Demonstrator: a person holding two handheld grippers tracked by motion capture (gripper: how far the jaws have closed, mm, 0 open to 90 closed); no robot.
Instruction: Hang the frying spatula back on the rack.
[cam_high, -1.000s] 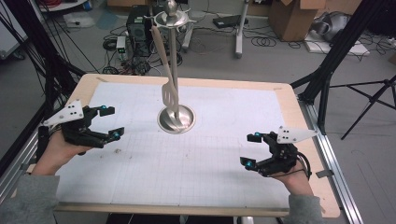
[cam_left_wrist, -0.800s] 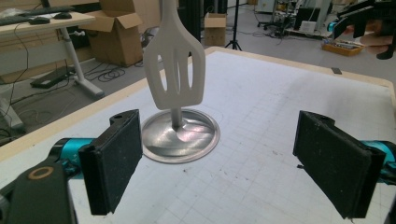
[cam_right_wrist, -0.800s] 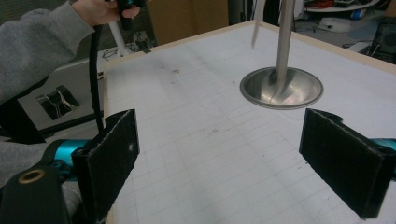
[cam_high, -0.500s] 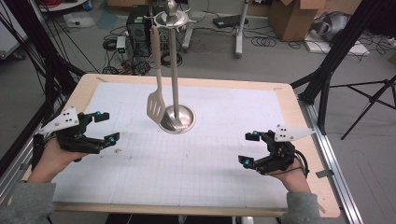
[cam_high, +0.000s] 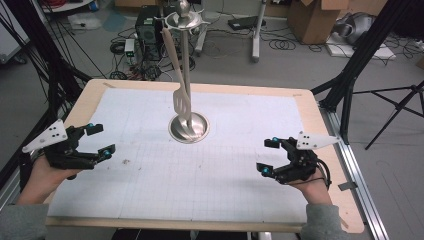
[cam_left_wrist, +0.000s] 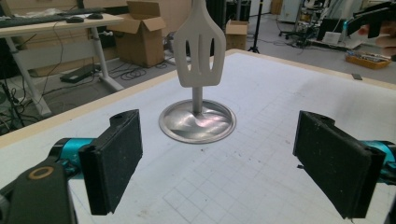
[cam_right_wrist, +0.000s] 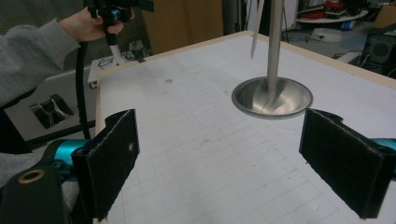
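With the spatula (cam_high: 181, 100) hanging on the stand (cam_high: 188, 127), I hold my left gripper (cam_high: 100, 140) and right gripper (cam_high: 267, 156) released, well apart either side of it.

Even, bright indoor light; soft shadows, slight blur, mild edge distortion.

Your table (cam_high: 320, 165) carries a white gridded mat (cam_high: 225, 170); on it, ahead of and between your grippers, stands the steel stand's round base (cam_high: 188, 128).
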